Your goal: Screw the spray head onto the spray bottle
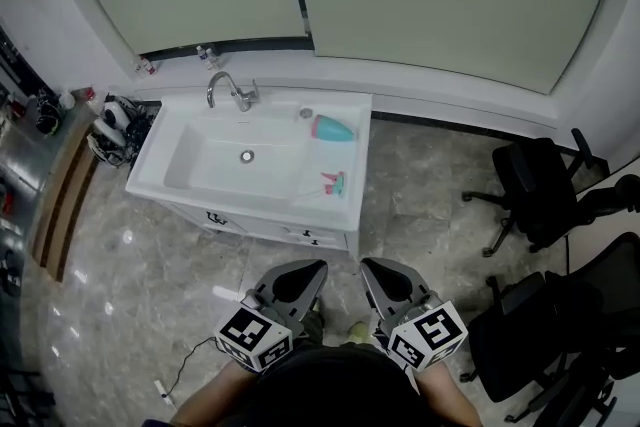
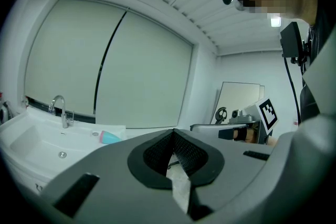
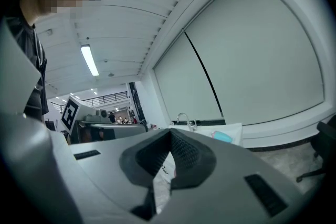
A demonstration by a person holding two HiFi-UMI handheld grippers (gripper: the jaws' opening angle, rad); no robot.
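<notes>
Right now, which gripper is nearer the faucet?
Left. The left gripper is short of the sink, a little right of the faucet; the right gripper is beside it, farther right.

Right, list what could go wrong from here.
1. The teal plastic spray bottle lies on its side on the white sink's ledge; a nudge could roll it into the basin.
2. The small pink-and-teal spray head lies towards the front edge and could be knocked off.

Bottle (image 1: 333, 128) behind spray head (image 1: 333, 182), on sink (image 1: 258, 206) R.
</notes>
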